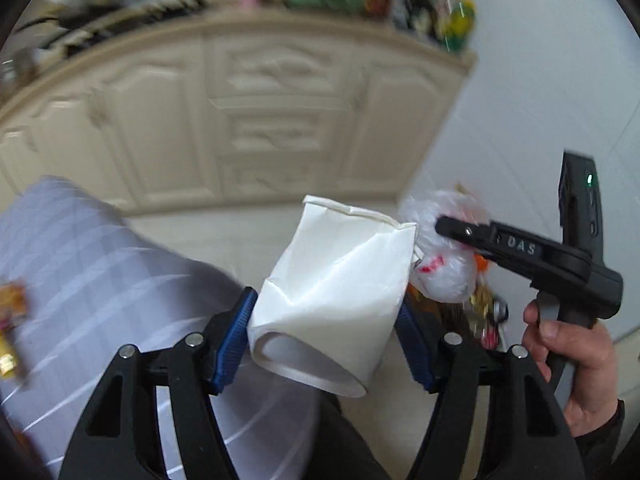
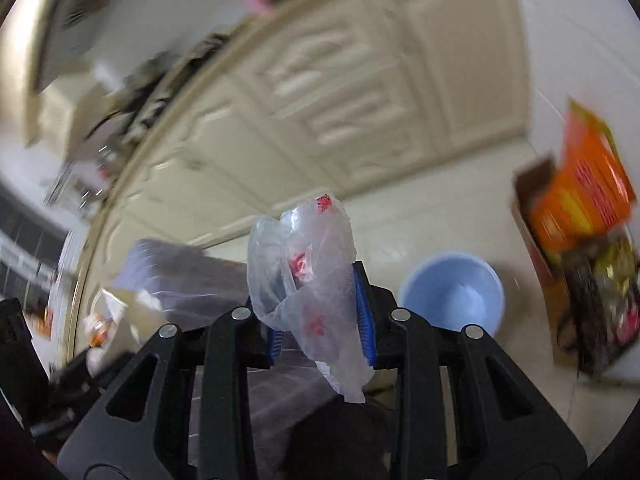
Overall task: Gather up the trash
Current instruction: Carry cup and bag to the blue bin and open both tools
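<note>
My left gripper (image 1: 324,312) is shut on a crushed white paper cup (image 1: 336,284) and holds it in the air, lying on its side. My right gripper (image 2: 320,308) is shut on a crumpled clear plastic bag (image 2: 308,264) with red print. In the left wrist view the right gripper (image 1: 452,228) shows at the right, held by a hand, with the plastic bag (image 1: 440,264) between its fingers, just right of the cup. Both views are blurred by motion.
A cardboard box (image 2: 536,216) with orange and dark wrappers stands on the floor at the right. A light blue bin (image 2: 456,292) stands on the floor. A striped grey cloth (image 1: 100,272) with wrappers (image 1: 12,300) is at the left. A cream cabinet (image 1: 260,112) stands behind.
</note>
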A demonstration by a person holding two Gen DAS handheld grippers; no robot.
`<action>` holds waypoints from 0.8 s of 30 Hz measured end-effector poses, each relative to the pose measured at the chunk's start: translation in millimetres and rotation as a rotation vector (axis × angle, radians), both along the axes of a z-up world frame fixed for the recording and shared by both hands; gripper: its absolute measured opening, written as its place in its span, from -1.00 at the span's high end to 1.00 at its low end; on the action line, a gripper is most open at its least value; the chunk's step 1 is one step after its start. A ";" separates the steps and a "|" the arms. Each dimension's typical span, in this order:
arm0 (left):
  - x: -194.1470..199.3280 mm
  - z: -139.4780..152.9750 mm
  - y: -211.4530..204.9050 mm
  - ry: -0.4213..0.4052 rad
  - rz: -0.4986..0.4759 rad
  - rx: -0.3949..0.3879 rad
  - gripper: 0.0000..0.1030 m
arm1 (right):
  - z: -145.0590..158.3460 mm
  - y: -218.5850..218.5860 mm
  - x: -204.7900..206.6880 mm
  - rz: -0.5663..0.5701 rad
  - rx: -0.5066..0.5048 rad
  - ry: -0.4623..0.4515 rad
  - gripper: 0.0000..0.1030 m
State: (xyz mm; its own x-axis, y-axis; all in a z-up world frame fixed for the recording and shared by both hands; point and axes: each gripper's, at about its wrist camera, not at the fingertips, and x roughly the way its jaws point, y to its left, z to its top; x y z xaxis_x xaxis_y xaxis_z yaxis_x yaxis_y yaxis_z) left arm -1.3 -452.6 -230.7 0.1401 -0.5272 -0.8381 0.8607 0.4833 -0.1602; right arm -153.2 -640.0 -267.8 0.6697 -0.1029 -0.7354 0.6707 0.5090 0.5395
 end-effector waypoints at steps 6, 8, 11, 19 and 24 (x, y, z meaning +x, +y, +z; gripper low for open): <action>-1.1 -98.2 -87.4 0.072 -0.090 0.217 -0.28 | -64.2 -42.8 -9.5 -0.088 0.127 0.041 0.41; 0.8 -120.3 -108.2 0.089 -0.104 0.255 -0.28 | -80.3 -55.2 -12.4 -0.104 0.164 0.047 0.40; 5.6 -146.5 -135.5 0.112 -0.125 0.306 -0.31 | -106.6 -70.7 -12.7 -0.129 0.216 0.075 0.14; 10.9 -149.2 -141.3 0.058 -0.104 0.320 -0.76 | -116.3 -76.2 -28.9 -0.210 0.203 0.094 -0.87; 12.4 -124.3 -119.9 0.008 -0.060 0.262 -0.76 | -99.2 -62.6 -33.2 -0.221 0.178 0.087 -0.88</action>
State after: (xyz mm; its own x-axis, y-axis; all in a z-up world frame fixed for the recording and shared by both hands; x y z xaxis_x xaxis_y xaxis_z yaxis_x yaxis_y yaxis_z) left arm 11.1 -572.5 -355.0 0.1076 -0.2996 -0.9480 0.8884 0.4571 -0.0436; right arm -186.4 -702.6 -367.0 0.5788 -0.1032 -0.8089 0.8025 0.2482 0.5425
